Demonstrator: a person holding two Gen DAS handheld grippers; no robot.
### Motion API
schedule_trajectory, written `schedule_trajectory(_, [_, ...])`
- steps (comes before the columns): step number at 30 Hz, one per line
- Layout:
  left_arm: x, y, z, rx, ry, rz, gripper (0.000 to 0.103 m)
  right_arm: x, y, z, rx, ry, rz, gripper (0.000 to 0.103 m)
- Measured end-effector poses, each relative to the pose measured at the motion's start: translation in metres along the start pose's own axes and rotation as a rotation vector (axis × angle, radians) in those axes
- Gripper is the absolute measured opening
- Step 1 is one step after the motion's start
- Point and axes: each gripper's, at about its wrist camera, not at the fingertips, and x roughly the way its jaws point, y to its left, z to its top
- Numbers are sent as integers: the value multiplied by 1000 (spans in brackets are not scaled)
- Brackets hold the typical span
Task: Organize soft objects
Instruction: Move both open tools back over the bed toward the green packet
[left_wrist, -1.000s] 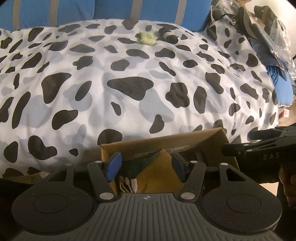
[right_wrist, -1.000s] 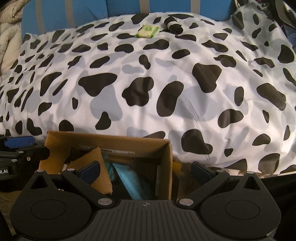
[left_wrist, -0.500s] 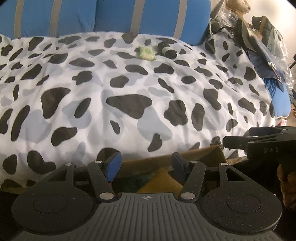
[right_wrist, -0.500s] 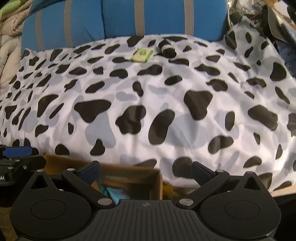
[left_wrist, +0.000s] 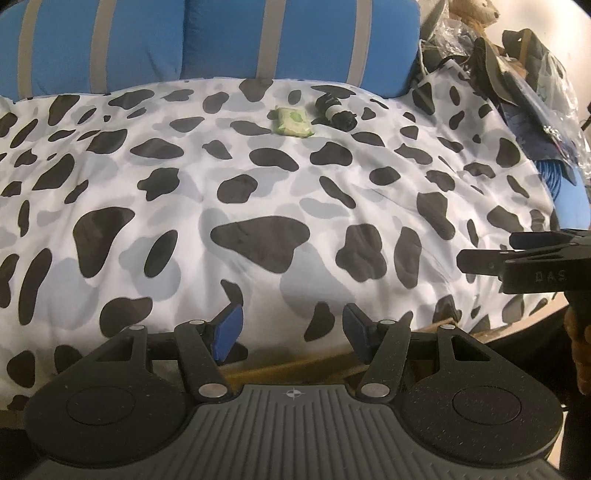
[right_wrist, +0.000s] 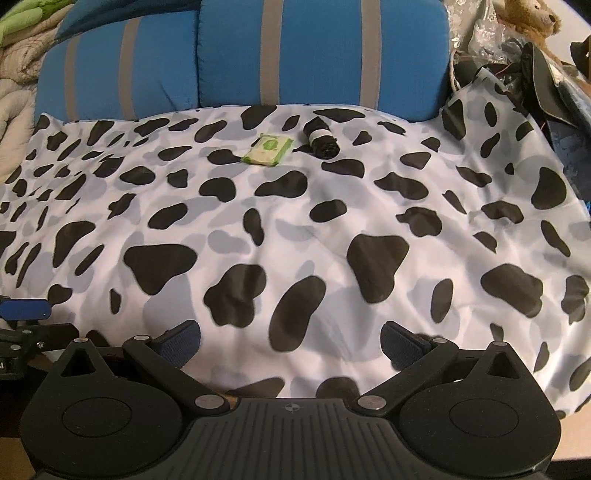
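Observation:
A green and white soft pack (left_wrist: 293, 121) (right_wrist: 268, 149) lies far back on the cow-print bedspread (left_wrist: 258, 192) (right_wrist: 295, 229). Just right of it rests a black roll with a white band (left_wrist: 335, 112) (right_wrist: 321, 137). My left gripper (left_wrist: 291, 328) hangs open over the near edge of the bed, nothing between its blue pads. My right gripper (right_wrist: 290, 345) is also open and empty, its jaws wider apart. Both are far from the two objects. A sliver of the cardboard box's rim (left_wrist: 295, 365) shows under the left gripper.
Blue cushions with grey stripes (left_wrist: 221, 40) (right_wrist: 317, 55) stand behind the bed. Bags, dark cloth and a brown plush toy (left_wrist: 476, 14) (right_wrist: 532, 18) pile up at the back right. Folded quilts (right_wrist: 18, 62) lie at the far left. The other gripper shows at each view's side.
Both views have tilted up and away from the cardboard box, which has nearly dropped out of sight. More of the bed and cushions shows. Both grippers stayed open.

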Motion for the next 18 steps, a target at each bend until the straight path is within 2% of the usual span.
schedule_trajectory(8, [18, 7, 21, -21, -20, -7, 59, 14, -6, 15, -17, -8, -11, 103])
schedule_trajectory(18, [43, 11, 52, -14, -49, -27, 59, 32, -14, 39, -55, -83, -12, 103])
